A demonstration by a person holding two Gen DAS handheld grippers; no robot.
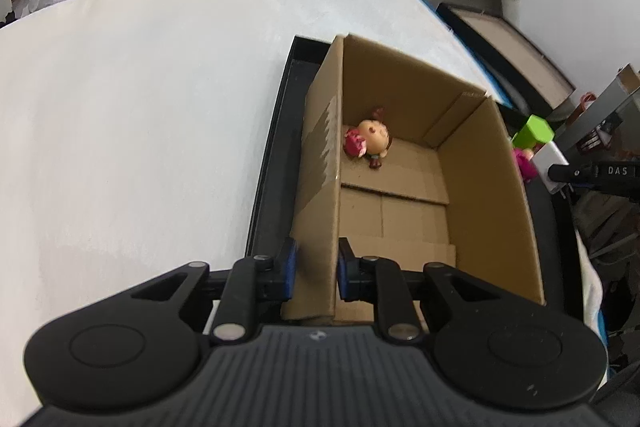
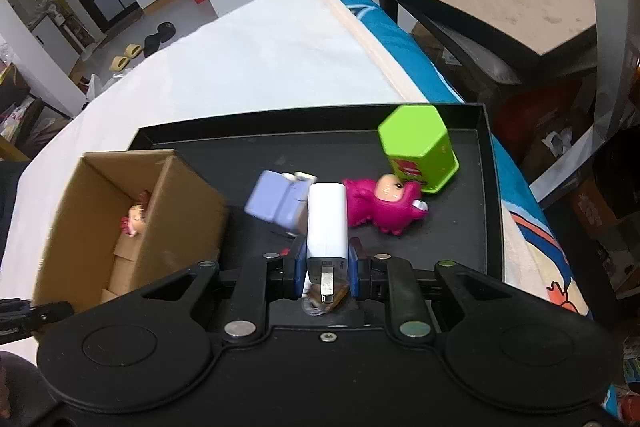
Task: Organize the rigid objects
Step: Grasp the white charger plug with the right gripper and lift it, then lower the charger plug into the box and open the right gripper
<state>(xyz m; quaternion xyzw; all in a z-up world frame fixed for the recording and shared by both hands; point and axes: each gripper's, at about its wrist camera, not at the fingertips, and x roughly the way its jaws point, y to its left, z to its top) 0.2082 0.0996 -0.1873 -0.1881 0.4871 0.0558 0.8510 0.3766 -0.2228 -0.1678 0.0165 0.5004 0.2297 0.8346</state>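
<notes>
Between the right claw pads sits the clamped white charger; left claw pinches the box wall.

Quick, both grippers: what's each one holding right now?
Left gripper: shut on the box wall.
Right gripper: shut on the white charger.

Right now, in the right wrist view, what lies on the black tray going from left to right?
cardboard box → lilac block toy → white charger, clamped in the right gripper → magenta dinosaur figure → green hexagonal container
</notes>
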